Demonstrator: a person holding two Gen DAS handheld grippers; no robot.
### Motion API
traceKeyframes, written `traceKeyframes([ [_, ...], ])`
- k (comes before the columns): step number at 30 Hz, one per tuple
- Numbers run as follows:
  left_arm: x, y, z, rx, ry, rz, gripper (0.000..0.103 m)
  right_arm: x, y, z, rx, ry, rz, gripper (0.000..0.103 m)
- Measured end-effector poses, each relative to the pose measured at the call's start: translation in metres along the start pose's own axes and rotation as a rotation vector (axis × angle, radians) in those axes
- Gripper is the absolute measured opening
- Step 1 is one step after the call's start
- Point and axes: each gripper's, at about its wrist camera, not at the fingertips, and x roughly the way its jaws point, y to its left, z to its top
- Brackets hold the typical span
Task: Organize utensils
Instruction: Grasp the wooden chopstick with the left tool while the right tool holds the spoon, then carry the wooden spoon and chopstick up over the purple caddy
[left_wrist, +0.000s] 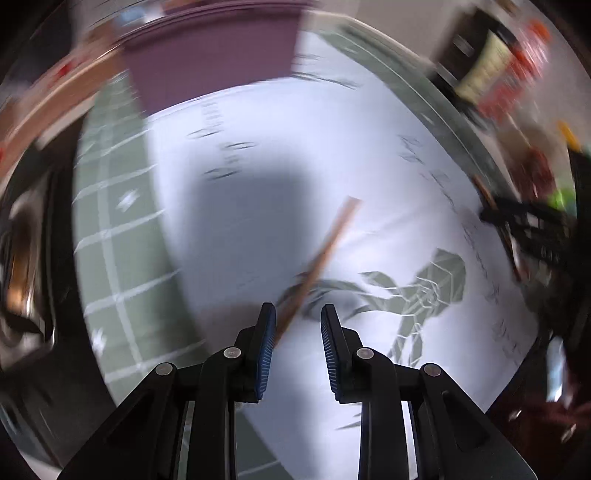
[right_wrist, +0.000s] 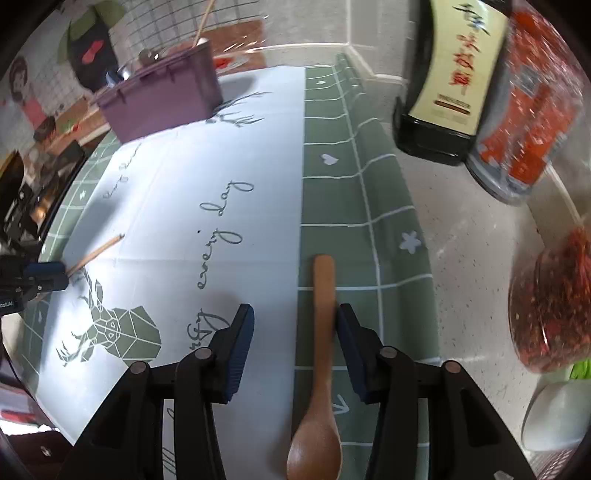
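Wooden spoon lying flat on the tablecloth, along the seam between its pale centre panel and green checked border, bowl toward the camera and handle pointing away. Right gripper poised steeply over the spoon, jaws partly apart; the handle lies between them, against the right-hand pad, with a clear gap to the left-hand pad, so no two-sided grip is visible

Wooden chopstick, blurred in the left wrist view, slanting across the pale panel near the printed deer head. Its near end meets the left pad of the left gripper, whose jaws stand narrow and partly apart; whether the chopstick is pinched cannot be told. In the right wrist view the same chopstick runs into the left gripper's blue tip at the left edge

Purple bin standing at the far end of the tablecloth, a thin stick rising from it. Beside the cloth on the speckled counter: dark sauce bottle, red-packed container, bag of chilli flakes
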Motion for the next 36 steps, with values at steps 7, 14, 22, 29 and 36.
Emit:
traceKeyframes([
  [7,0.010,-0.022,0.026,0.128,0.153,0.047,0.026,-0.002,-0.001,-0.004,-0.002,-0.014,0.009,0.043],
  [14,0.013,-0.020,0.040,0.074,0.198,0.038,0.019,-0.001,-0.002,0.002,-0.003,-0.014,0.026,0.040],
  [22,0.009,-0.011,0.047,-0.058,0.025,0.034,0.006,0.004,0.013,0.014,-0.040,0.002,0.019,0.012],
  [29,-0.024,0.014,0.024,-0.279,-0.178,-0.059,0.006,-0.031,0.036,0.036,-0.024,-0.118,0.110,0.012],
  [36,-0.083,0.026,0.019,-0.385,-0.423,-0.062,0.006,-0.057,0.052,0.052,-0.027,-0.201,0.162,0.011],
])
